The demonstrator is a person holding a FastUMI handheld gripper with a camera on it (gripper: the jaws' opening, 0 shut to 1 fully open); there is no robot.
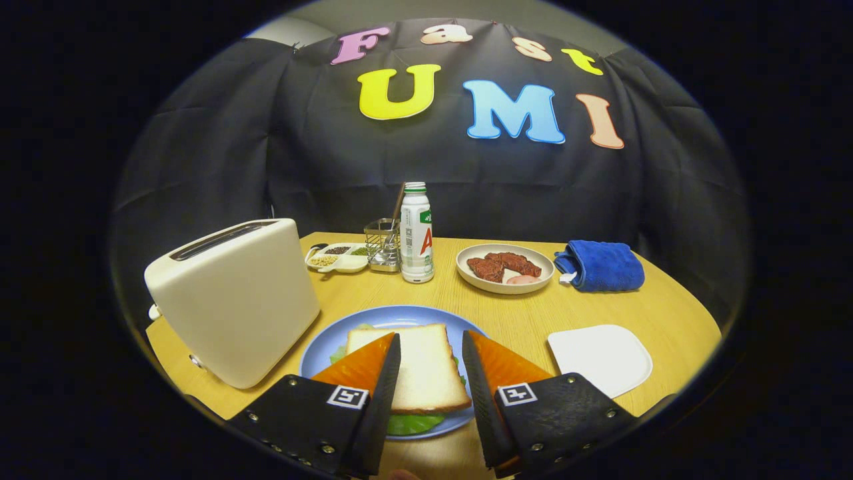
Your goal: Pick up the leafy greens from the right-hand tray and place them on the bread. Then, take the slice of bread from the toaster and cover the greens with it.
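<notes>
On the blue plate [320, 353], a bread slice [423, 367] is seen covering the leafy greens [413, 423], as the task wants; the tool [432, 347] is held open, its fingers straddling the slice.

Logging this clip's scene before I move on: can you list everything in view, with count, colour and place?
toaster: 1, cream, left of the plate
blue plate: 1, between the fingers
bread slice: 1, white, on the greens
leafy greens: green, under the bread
white tray: 1, right of the plate
meat dish: 1, beige, beyond the plate
blue cloth: 1, far right
bottle: 1, white, centre back
wire holder: 1, beside the bottle
seasoning dish: 1, white, behind the toaster
table: 1, wooden
gripper: 1, open, fingers flanking the bread
</notes>
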